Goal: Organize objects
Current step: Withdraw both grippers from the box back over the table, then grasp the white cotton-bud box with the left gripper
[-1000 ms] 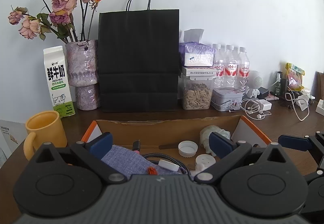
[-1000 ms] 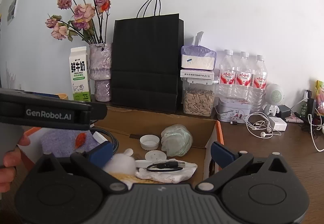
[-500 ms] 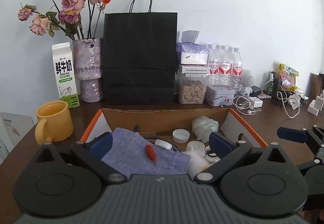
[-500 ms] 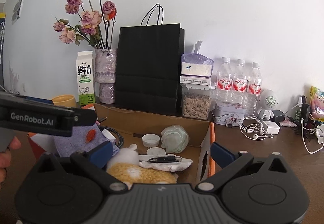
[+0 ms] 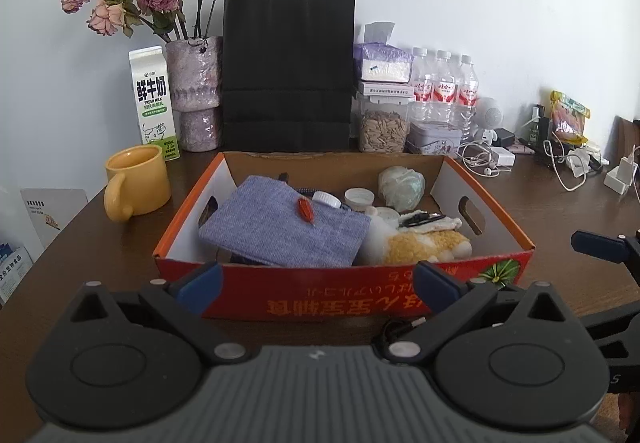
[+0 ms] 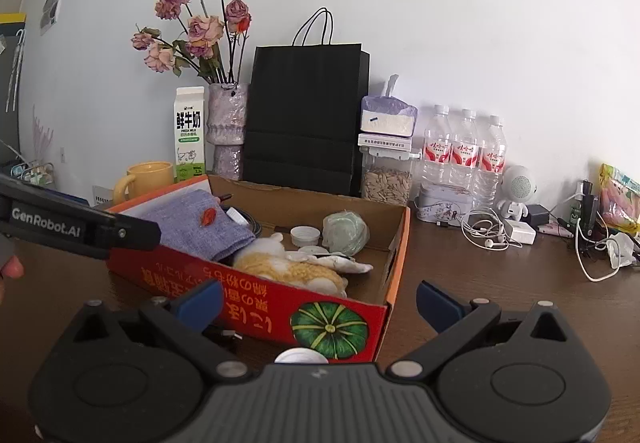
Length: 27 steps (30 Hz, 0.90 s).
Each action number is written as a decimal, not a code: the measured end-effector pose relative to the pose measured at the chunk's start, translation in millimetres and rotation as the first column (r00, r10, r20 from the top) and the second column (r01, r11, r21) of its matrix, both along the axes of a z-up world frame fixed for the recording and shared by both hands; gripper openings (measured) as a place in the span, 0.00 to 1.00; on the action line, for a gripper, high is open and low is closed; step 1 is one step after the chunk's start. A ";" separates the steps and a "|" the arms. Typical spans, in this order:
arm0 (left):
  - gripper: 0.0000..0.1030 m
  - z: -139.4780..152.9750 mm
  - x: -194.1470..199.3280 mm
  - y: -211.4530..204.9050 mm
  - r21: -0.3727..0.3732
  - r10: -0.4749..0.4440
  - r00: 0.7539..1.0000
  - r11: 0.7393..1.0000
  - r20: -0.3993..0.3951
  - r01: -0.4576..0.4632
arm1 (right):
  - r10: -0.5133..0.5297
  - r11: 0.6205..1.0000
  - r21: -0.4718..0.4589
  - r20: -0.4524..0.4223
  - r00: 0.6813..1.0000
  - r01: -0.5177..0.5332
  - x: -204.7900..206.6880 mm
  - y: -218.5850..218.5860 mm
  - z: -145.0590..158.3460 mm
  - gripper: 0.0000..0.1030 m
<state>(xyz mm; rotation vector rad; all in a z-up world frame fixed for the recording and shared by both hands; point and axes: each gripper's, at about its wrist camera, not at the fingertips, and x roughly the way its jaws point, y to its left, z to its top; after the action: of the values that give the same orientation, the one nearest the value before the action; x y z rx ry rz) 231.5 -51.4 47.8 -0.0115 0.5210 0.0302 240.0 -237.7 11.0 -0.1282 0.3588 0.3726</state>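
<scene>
Before the cardboard box (image 5: pixel 340 295), left claw (image 5: pixel 316 283) and right claw (image 6: pixel 318 301) hover level, both spread wide, empty.

On table (image 5: pixel 100 263): box (image 5: pixel 344 299), mug (image 5: pixel 136 183) to its left, paper bag (image 5: pixel 288 71) behind, cables (image 5: pixel 484 159) at right. Inside box: cloth pouch (image 5: pixel 280 231) left, plush toy (image 5: pixel 420 243) right, caps (image 5: pixel 360 197) behind.

Two wrist fisheyes, low over the counter (image 5: pixel 520 203), facing the back wall — left view square-on and close before the cardboard box (image 5: pixel 340 295), right view angled from its right corner (image 6: pixel 340 327). Shared: box, black paper bag (image 5: pixel 288 71), water bottles (image 6: pixel 464 151).
</scene>
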 end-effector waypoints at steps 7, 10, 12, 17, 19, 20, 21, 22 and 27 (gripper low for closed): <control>1.00 -14.5 -21.5 -8.2 -0.030 -0.009 0.995 1.000 -0.100 0.006 | -0.010 1.000 -0.007 -0.030 0.999 0.010 -20.7 -15.8 -9.9 1.00; 1.00 -25.5 -24.6 -10.5 -0.060 -0.017 0.983 0.998 -0.185 0.006 | -0.028 1.000 -0.015 -0.055 0.998 0.028 -25.2 -24.7 -17.1 1.00; 1.00 -34.0 -25.0 -11.5 -0.077 -0.012 0.970 0.997 -0.243 -0.007 | -0.037 0.999 -0.017 -0.066 0.997 0.036 -29.0 -30.0 -21.2 1.00; 1.00 -44.3 -27.4 -15.4 -0.103 -0.003 0.953 0.994 -0.303 -0.030 | -0.044 0.999 -0.014 -0.074 0.996 0.043 -36.5 -37.9 -25.6 1.00; 1.00 -45.7 -27.3 -20.7 -0.095 -0.002 0.950 0.995 -0.314 -0.029 | -0.041 0.999 -0.012 -0.074 0.996 0.040 -38.1 -39.1 -25.9 1.00; 1.00 -46.8 -27.0 -23.0 -0.093 -0.005 0.947 0.995 -0.321 -0.026 | -0.039 0.999 -0.011 -0.074 0.997 0.038 -38.7 -39.4 -26.1 1.00; 1.00 -48.6 -26.9 -25.0 -0.091 -0.006 0.944 0.996 -0.329 -0.025 | -0.037 0.999 -0.011 -0.074 0.997 0.036 -39.0 -39.3 -26.2 1.00; 1.00 -50.5 -26.9 -26.5 -0.090 -0.006 0.942 0.996 -0.335 -0.026 | -0.035 0.999 -0.011 -0.075 0.997 0.034 -39.4 -39.4 -26.4 1.00; 1.00 -62.4 -23.3 -28.6 -0.088 0.009 0.930 0.995 -0.366 -0.044 | -0.031 0.999 -0.011 -0.080 0.996 0.030 -39.2 -38.2 -26.5 1.00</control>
<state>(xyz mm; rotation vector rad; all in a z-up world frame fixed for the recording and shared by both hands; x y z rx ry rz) 208.2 -80.0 -14.6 -0.1076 0.8963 0.0346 200.7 -275.9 -15.4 -0.1175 0.4411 0.3463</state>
